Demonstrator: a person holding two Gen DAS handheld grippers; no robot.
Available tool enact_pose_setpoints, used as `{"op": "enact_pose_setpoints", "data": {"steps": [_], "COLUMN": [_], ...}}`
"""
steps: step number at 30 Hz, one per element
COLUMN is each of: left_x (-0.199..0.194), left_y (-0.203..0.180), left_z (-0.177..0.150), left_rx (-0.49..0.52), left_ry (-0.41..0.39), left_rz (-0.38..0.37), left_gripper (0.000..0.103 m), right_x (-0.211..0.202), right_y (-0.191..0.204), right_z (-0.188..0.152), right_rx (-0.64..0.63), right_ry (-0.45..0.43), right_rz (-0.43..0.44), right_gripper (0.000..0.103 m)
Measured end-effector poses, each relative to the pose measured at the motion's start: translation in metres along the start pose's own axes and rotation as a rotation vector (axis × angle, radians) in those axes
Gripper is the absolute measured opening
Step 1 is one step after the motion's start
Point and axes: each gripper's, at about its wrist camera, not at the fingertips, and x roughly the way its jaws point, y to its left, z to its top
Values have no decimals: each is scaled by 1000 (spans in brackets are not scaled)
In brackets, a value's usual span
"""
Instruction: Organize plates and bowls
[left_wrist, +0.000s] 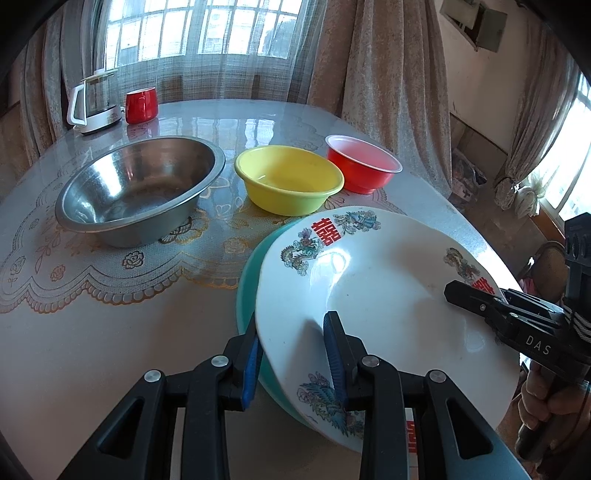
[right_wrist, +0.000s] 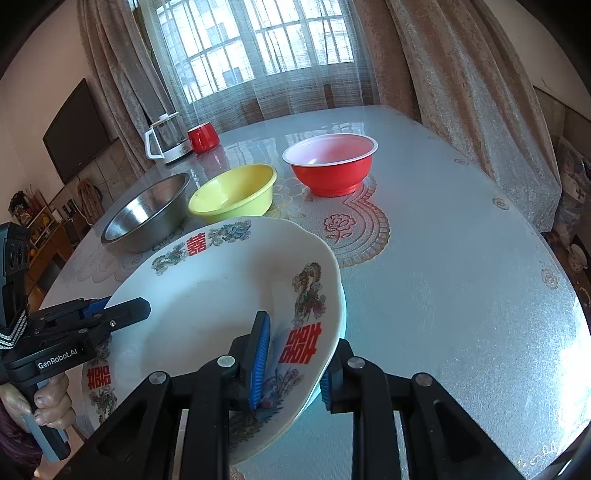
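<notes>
A white plate with dragon prints lies on top of a teal plate at the table's near edge. My left gripper straddles the white plate's left rim, one blue pad above and one below. My right gripper straddles its right rim the same way; it shows in the left wrist view. The left gripper also shows in the right wrist view. Whether the pads press the rim is unclear. A steel bowl, a yellow bowl and a red bowl stand in a row behind.
A glass kettle and a red mug stand at the far left of the table. Curtains and a window are behind. The table's right edge drops off beside the right gripper.
</notes>
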Motion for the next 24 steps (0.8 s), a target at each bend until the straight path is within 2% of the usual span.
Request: {"op": "enact_pose_setpoints", "data": {"steps": [8, 16, 24], "left_x": [-3, -7, -9], "left_y": [-4, -4, -9], "left_z": [-1, -4, -5], "left_rx": [14, 20, 39], "left_ry": [-12, -25, -50], "left_rz": [34, 33, 72], "left_gripper": [33, 33, 33], "right_x": [-3, -20, -17], "right_y": [-2, -9, 0], "right_z": [-1, -10, -13], "right_rx": [20, 63, 30], "right_ry": [6, -26, -68], "right_rz": [6, 27, -35], "right_gripper": [24, 26, 23]}}
